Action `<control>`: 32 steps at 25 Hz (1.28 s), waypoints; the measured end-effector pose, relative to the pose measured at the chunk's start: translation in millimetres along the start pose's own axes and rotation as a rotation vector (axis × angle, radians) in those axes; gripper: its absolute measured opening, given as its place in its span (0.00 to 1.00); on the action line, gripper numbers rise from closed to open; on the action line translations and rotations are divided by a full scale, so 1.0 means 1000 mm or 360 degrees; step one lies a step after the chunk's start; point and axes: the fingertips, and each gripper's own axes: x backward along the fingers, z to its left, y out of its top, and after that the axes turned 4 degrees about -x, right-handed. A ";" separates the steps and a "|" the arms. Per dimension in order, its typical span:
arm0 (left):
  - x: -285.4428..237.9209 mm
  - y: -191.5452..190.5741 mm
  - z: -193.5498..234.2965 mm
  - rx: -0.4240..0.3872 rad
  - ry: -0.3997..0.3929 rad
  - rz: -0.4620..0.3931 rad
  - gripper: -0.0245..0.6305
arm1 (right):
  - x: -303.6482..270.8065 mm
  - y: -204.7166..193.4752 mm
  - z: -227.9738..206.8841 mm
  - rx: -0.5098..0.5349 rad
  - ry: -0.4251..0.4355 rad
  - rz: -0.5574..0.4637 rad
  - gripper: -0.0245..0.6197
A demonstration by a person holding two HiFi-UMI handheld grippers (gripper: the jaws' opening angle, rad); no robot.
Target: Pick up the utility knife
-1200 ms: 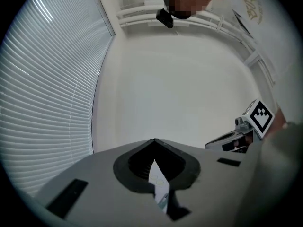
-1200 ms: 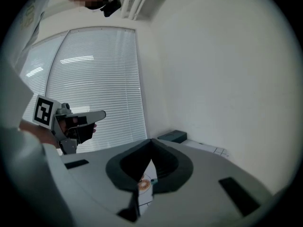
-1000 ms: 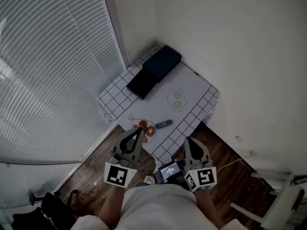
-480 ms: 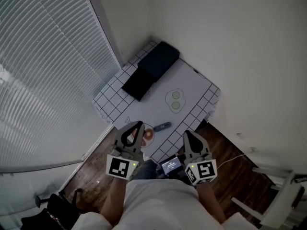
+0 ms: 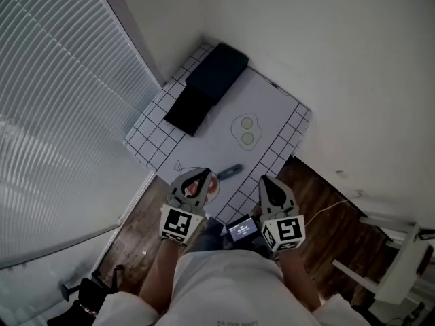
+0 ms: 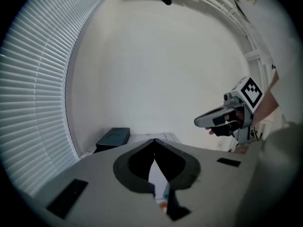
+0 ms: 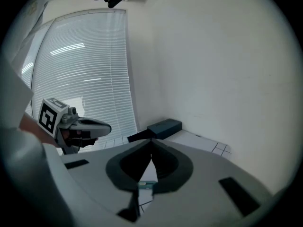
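Blue-grey, the knife point(image 5: 230, 172) is seen lying close to the counter's point(image 5: 270, 111) near edge, just beyond the left claw point(image 5: 204, 174) and right claw point(image 5: 264, 180), both shut and empty. Unless one is opened first, the knife could be nudged off that edge.
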 end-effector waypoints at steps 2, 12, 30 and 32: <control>-0.010 -0.017 -0.009 -0.0038 -0.0070 0.0075 0.05 | -0.004 -0.011 -0.002 0.0000 -0.0006 0.0040 0.05; -0.039 -0.086 -0.033 -0.0081 -0.0312 0.0305 0.05 | -0.030 -0.070 -0.006 0.0036 -0.0021 0.0223 0.05; -0.071 -0.163 -0.064 -0.0199 -0.0519 0.0619 0.15 | -0.050 -0.116 -0.011 0.0053 -0.0015 0.0316 0.05; -0.074 -0.169 -0.067 -0.0205 -0.0530 0.0641 0.20 | -0.049 -0.120 -0.010 0.0045 -0.0014 0.0324 0.05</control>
